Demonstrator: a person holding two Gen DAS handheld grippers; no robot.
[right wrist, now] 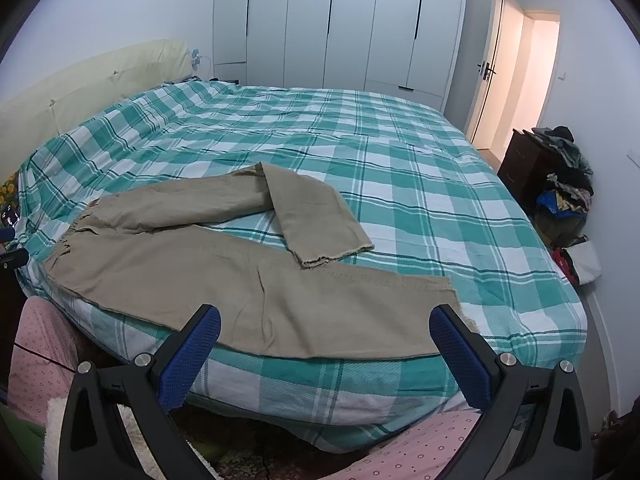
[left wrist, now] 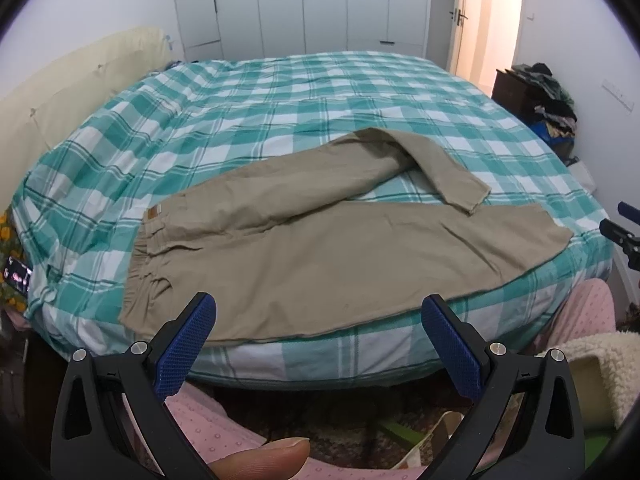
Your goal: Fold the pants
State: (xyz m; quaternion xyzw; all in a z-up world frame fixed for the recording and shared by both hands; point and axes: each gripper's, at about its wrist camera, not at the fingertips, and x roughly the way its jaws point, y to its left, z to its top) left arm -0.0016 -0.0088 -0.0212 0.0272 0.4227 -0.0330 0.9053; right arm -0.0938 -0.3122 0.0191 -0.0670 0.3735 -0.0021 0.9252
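Beige pants (left wrist: 304, 256) lie on the green-and-white checked bed (left wrist: 280, 96), waistband to the left, near leg flat along the front edge, far leg bent back on itself. My left gripper (left wrist: 318, 312) is open and empty, held off the bed's front edge in front of the seat and near leg. In the right wrist view the pants (right wrist: 224, 280) lie the same way. My right gripper (right wrist: 324, 324) is open and empty in front of the near leg's cuff end. The right gripper also shows at the right edge of the left wrist view (left wrist: 624, 232).
White wardrobes (right wrist: 332, 24) stand behind the bed and an open door (right wrist: 516, 80) is at back right. A dark cabinet heaped with clothes (right wrist: 560, 176) stands at the right. A cream headboard (right wrist: 80, 84) is at the left. Pink patterned cloth (left wrist: 208, 420) is below the grippers.
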